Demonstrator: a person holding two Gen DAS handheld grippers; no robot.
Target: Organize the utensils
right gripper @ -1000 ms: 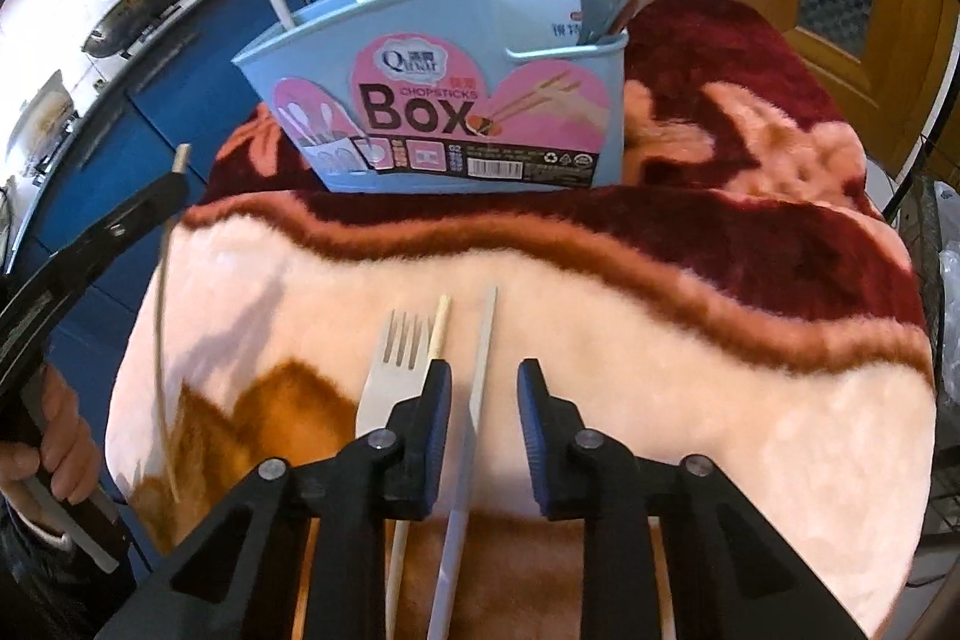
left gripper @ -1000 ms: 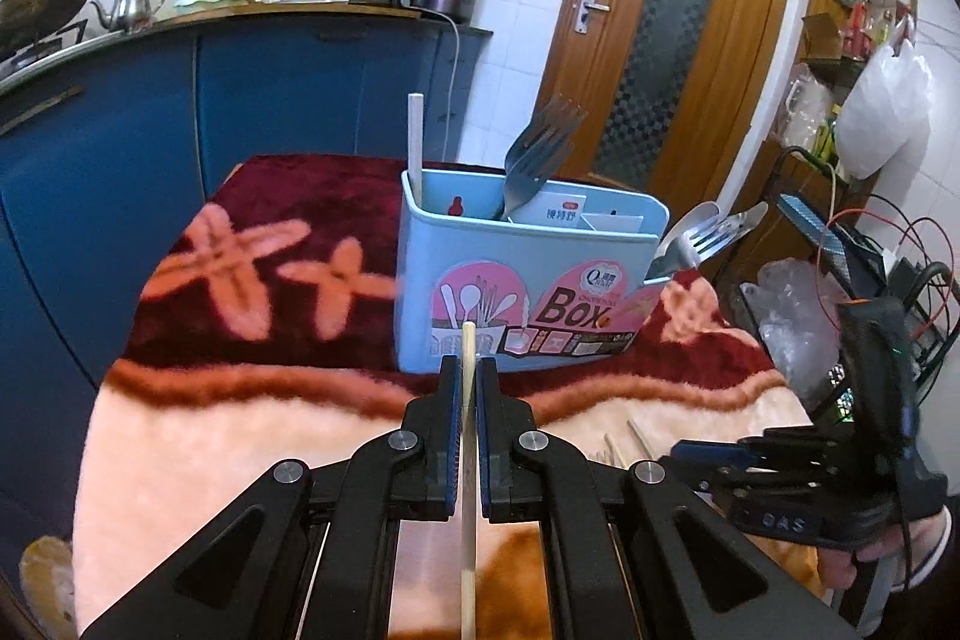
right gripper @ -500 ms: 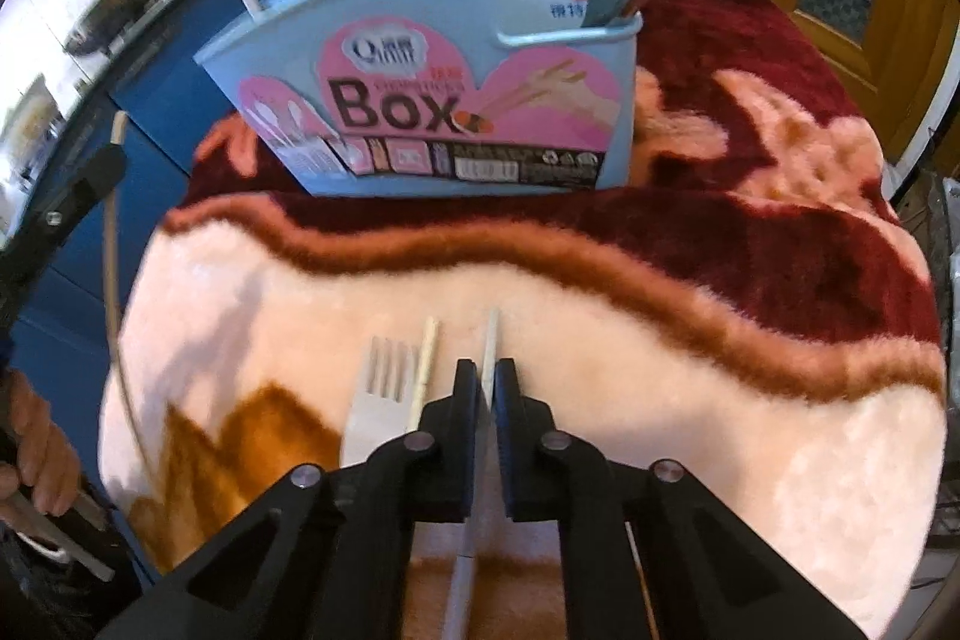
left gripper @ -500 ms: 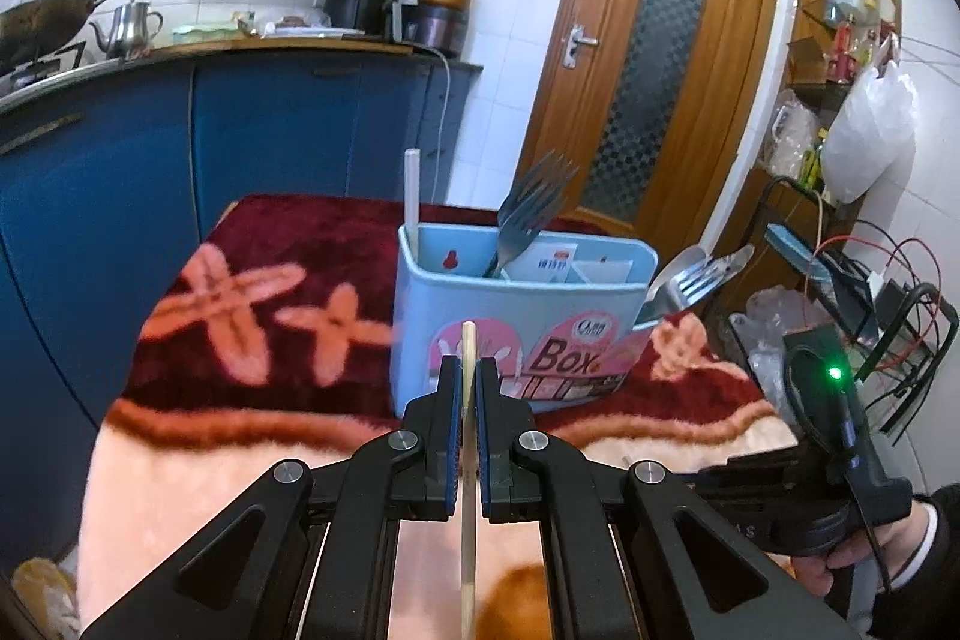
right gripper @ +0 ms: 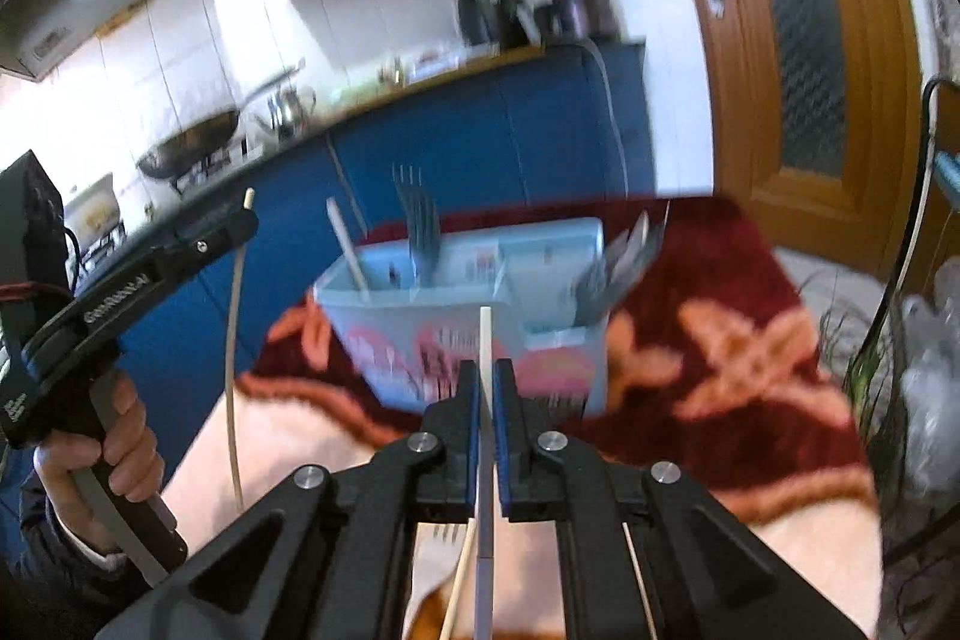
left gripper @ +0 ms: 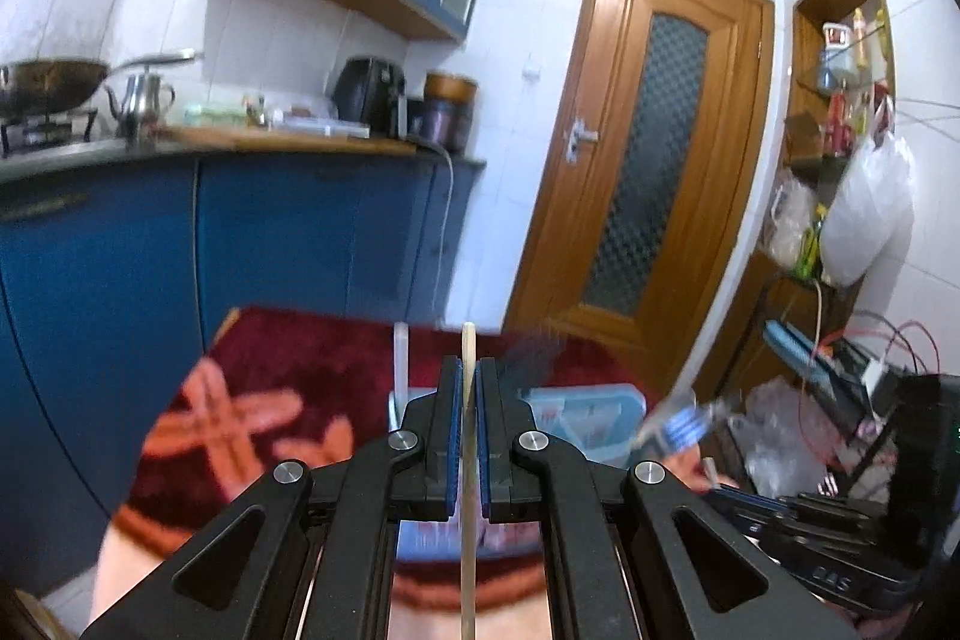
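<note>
Transport step: a wooden chopstick [left gripper: 467,460] is clamped in the left gripper [left gripper: 469,400], a white chopstick [right gripper: 485,400] in the right gripper [right gripper: 486,400]. Both are held short of the blue utensil box [right gripper: 456,334]. Next, tips must be lowered into a compartment.

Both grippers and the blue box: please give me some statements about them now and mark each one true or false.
1. The left gripper holds a wooden chopstick. True.
2. The right gripper is open and holds nothing. False: its fingers are shut on a white chopstick.
3. The blue box stands on the blanket. True.
4. The blue box holds no forks. False: forks stand in it.
</note>
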